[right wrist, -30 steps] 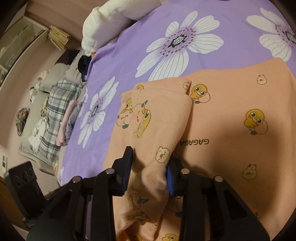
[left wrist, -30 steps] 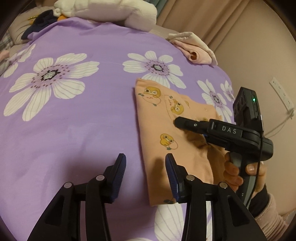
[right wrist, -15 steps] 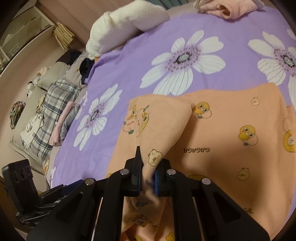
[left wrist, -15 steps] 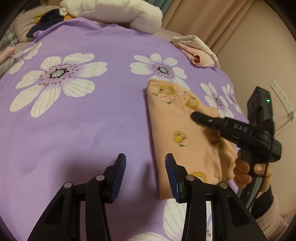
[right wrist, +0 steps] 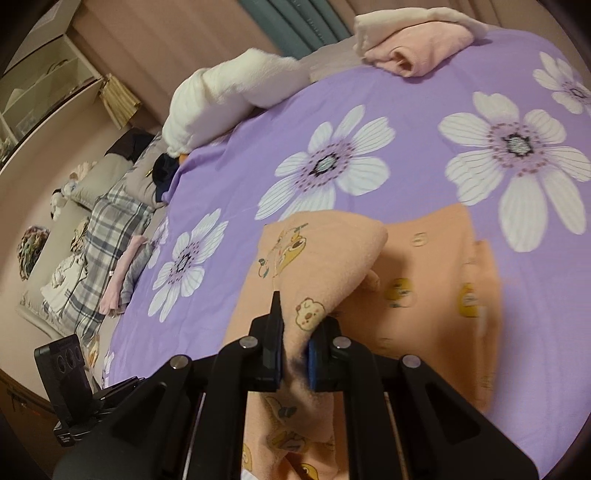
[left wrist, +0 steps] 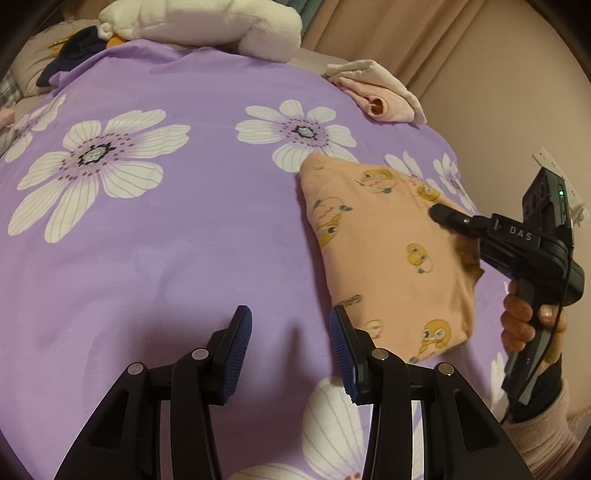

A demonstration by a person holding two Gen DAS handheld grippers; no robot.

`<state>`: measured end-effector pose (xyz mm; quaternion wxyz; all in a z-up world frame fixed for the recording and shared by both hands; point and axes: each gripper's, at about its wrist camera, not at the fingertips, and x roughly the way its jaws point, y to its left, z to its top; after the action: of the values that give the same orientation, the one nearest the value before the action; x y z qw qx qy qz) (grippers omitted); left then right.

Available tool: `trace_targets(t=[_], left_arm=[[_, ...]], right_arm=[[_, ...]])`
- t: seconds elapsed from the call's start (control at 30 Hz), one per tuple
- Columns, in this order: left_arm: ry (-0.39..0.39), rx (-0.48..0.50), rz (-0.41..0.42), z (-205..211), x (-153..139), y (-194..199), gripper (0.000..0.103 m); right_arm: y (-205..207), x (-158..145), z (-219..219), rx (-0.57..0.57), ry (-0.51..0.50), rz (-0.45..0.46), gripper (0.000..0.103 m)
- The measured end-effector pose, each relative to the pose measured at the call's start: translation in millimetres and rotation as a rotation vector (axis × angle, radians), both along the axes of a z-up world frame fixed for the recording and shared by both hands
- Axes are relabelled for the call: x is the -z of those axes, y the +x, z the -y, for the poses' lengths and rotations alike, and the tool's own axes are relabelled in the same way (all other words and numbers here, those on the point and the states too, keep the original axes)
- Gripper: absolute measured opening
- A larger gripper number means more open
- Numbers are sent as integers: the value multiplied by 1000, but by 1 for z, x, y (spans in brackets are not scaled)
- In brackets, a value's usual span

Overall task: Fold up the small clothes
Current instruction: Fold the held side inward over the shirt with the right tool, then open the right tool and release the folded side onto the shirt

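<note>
The orange garment (left wrist: 388, 251), printed with little yellow ducks, lay on the purple flowered bedspread (left wrist: 184, 240), toward the bed's right side as the left wrist camera saw it. The right gripper (right wrist: 295, 332) had its jaws closed on a raised fold of that garment; the cloth was pinched between the pads and hung down below them, while the rest of the garment stayed flat on the bedspread beyond. A hand (left wrist: 532, 321) in a pale pink sleeve held this gripper's handle just right of the garment. The left gripper (left wrist: 291, 332) hovered over bare bedspread just left of the garment's near edge, its jaws parted with nothing between them. Beyond the garment, at the far right corner of the bed, sat a folded pink and cream pile (right wrist: 417, 44). A white plush pillow (left wrist: 207, 26) lay far beyond the garment, at the bed's far edge.
</note>
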<state>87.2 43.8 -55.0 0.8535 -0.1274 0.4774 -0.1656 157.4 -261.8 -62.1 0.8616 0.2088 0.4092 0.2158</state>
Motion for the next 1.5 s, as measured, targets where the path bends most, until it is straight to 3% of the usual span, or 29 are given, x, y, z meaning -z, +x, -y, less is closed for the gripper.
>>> trace_targets(t=[0.27, 0.63, 0.8, 0.93, 1.1, 1.3, 1.37, 1.5], left_arm=[[20, 39, -5, 20, 0, 6, 42], [54, 132, 21, 71, -2, 16, 42], [70, 150, 25, 88, 1, 21, 42], [67, 149, 55, 96, -1, 22, 42], [61, 150, 65, 104, 1, 29, 42], [78, 169, 46, 106, 9, 33, 41], [73, 173, 36, 105, 11, 34, 42], [75, 174, 33, 106, 12, 34, 42]], right_arm=[[-13, 0, 41, 85, 15, -18, 10], [-5, 45, 62, 116, -2, -137, 20], [-15, 26, 68, 190, -125, -60, 31], [-21, 5, 64, 212, -249, 60, 32], [-11, -5, 51, 92, -206, 123, 31], [17, 30, 49, 98, -176, -36, 23], [24, 45, 52, 111, -166, -96, 14], [20, 47, 57, 119, -160, -94, 8]])
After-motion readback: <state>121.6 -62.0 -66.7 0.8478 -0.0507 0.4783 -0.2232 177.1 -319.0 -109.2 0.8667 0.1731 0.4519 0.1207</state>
